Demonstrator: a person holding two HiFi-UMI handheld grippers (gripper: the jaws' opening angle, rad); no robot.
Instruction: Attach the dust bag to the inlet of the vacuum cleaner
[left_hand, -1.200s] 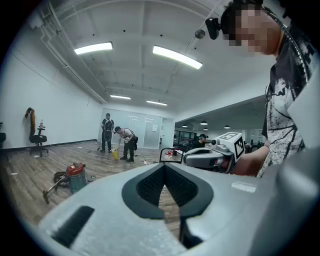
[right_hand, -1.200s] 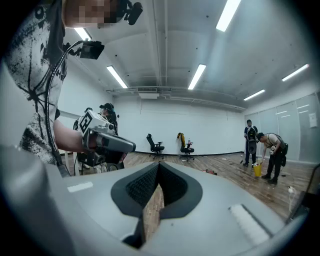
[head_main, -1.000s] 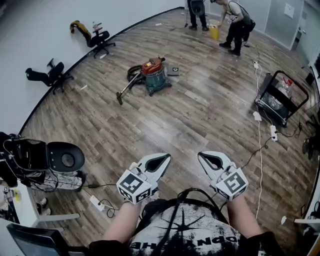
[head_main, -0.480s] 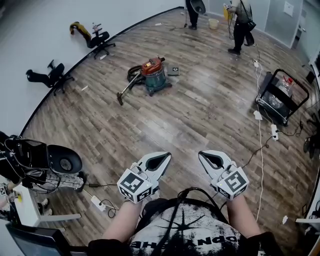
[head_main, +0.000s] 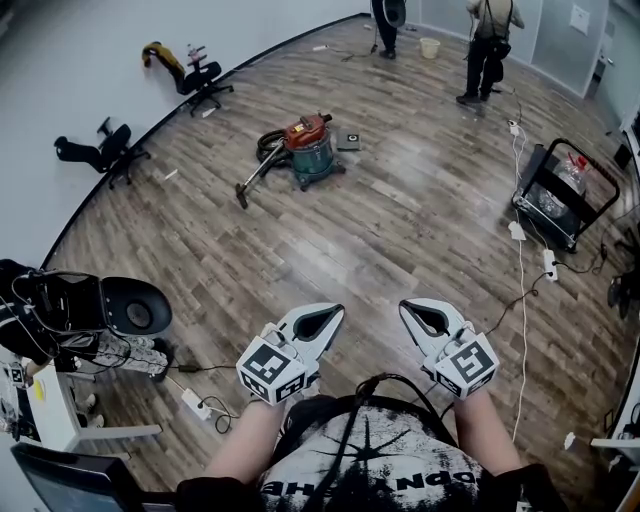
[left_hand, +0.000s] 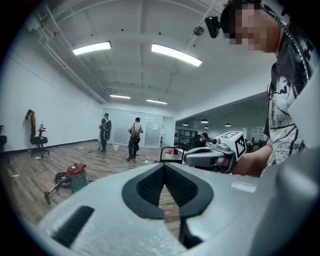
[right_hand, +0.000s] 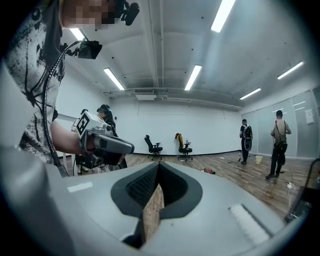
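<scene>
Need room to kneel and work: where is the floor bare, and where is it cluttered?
Bare floor runs from the left gripper and right gripper to the vacuum cleaner, and on right toward the black cart. Crowded: lower left, around the power strip and cabled equipment; right side, along the white cable.

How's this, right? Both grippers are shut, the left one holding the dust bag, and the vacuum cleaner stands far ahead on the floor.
No: the left gripper is shut on nothing, as the left gripper view shows. The right gripper is shut too, and the vacuum cleaner stands far ahead on the floor.
</scene>
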